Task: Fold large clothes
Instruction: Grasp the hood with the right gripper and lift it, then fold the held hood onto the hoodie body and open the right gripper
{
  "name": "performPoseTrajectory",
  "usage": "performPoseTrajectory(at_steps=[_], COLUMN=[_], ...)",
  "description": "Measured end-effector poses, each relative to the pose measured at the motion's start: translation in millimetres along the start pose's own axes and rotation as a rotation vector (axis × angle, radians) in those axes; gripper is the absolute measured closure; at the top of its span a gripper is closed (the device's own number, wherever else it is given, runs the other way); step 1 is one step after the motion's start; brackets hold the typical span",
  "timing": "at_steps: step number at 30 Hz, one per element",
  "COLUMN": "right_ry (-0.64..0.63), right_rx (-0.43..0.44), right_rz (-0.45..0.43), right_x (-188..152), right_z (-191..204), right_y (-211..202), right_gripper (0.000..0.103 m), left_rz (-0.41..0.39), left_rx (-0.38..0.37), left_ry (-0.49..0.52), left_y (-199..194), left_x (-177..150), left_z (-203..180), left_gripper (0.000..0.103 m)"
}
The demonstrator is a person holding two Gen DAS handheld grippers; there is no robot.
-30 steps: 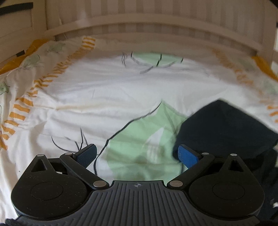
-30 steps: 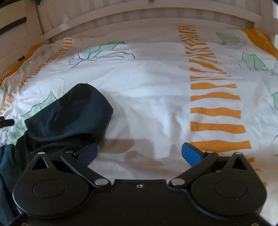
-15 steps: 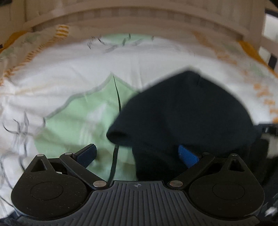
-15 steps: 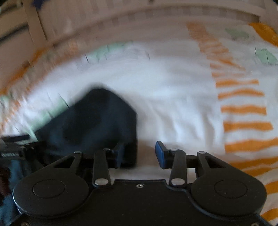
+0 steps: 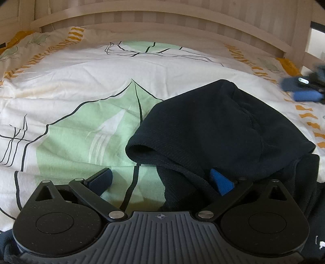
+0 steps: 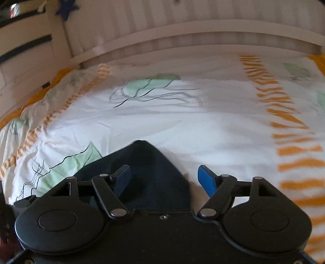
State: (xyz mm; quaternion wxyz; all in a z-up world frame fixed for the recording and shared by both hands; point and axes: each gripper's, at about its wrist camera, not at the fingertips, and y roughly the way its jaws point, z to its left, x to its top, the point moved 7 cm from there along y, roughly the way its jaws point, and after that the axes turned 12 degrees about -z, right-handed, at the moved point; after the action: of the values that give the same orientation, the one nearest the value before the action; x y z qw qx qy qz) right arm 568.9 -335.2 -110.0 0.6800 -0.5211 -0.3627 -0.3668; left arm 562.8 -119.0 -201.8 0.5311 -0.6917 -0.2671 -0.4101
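A dark navy hooded garment [image 5: 213, 126] lies bunched on the bed, its hood spread toward the headboard. My left gripper [image 5: 160, 179] is open wide low over the garment's left edge; its right finger [image 5: 221, 181] is above the cloth and its left finger [image 5: 99, 178] above the sheet. In the right wrist view the hood's pointed tip [image 6: 150, 162] lies between the fingers of my right gripper [image 6: 164, 176], whose jaws are opening, with no pad pressing on the cloth. The right gripper [image 5: 302, 89] also shows blurred at the far right of the left wrist view.
The bed carries a white duvet [image 6: 203, 126] with green leaf prints and orange stripes. A pale wooden headboard [image 5: 162, 18] closes the far side, and a wooden rail [image 6: 30, 50] runs along the left. Bare duvet stretches beyond and beside the garment.
The left gripper came down and rightward until the garment filled its view. The right gripper narrowed at the hood's edge, then widened, and slid left so the hood tip lies between its fingers.
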Motion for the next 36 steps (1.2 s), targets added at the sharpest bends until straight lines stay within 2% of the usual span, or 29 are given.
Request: performPoseTrajectory(at_steps=[6, 10, 14, 15, 17, 18, 19, 20, 23, 25, 28, 30, 32, 36], right_ry=[0.004, 0.000, -0.035, -0.054, -0.079, -0.079, -0.082, -0.093, -0.186, -0.198, -0.247, -0.314, -0.379, -0.484], right_rx=[0.013, -0.035, -0.091, -0.090, -0.078, -0.055, -0.020, -0.010, -0.007, 0.020, 0.062, 0.097, 0.136, 0.203], right_rz=[0.036, 0.063, 0.150, 0.146, 0.128, 0.122, 0.108, 0.099, 0.046, -0.013, -0.121, -0.194, -0.258, -0.347], right_x=[2, -4, -26, -29, -30, -28, -25, -22, -8, 5, 24, 30, 29, 0], right_z=[23, 18, 9, 11, 15, 18, 23, 28, 46, 56, 73, 88, 104, 133], right_y=[58, 88, 114, 117, 116, 114, 109, 104, 82, 59, 9, -30, -69, -150], right_gripper=[0.019, 0.016, 0.016, 0.015, 0.020, 0.038, 0.066, 0.076, 0.079, 0.080, 0.080, 0.080, 0.080, 0.080], left_rz=[-0.018, -0.022, -0.027, -0.027, -0.028, -0.028, -0.027, -0.027, 0.003, 0.020, -0.013, 0.000, 0.017, 0.024], left_rx=[0.003, 0.001, 0.000, 0.000, -0.003, -0.004, -0.004, -0.005, -0.018, -0.004, -0.019, -0.042, -0.039, -0.034], left_ry=[0.002, -0.003, -0.005, -0.004, -0.006, -0.007, -0.007, -0.006, -0.016, -0.011, -0.015, -0.018, -0.024, -0.087], left_y=[-1, -3, -3, -3, -3, -4, -4, -4, -6, -15, -41, -54, -64, -93], left_x=[-1, -2, -3, -3, -3, -3, -3, -2, 4, 11, 18, 15, 9, -7], left_z=[-1, 0, 0, 0, 1, 1, 1, 0, 3, 5, 3, 0, 0, 8], left_gripper=[0.000, 0.000, 0.000, 0.000, 0.000, 0.000, 0.000, 0.000, 0.000, 0.001, 0.001, 0.001, 0.001, 0.001])
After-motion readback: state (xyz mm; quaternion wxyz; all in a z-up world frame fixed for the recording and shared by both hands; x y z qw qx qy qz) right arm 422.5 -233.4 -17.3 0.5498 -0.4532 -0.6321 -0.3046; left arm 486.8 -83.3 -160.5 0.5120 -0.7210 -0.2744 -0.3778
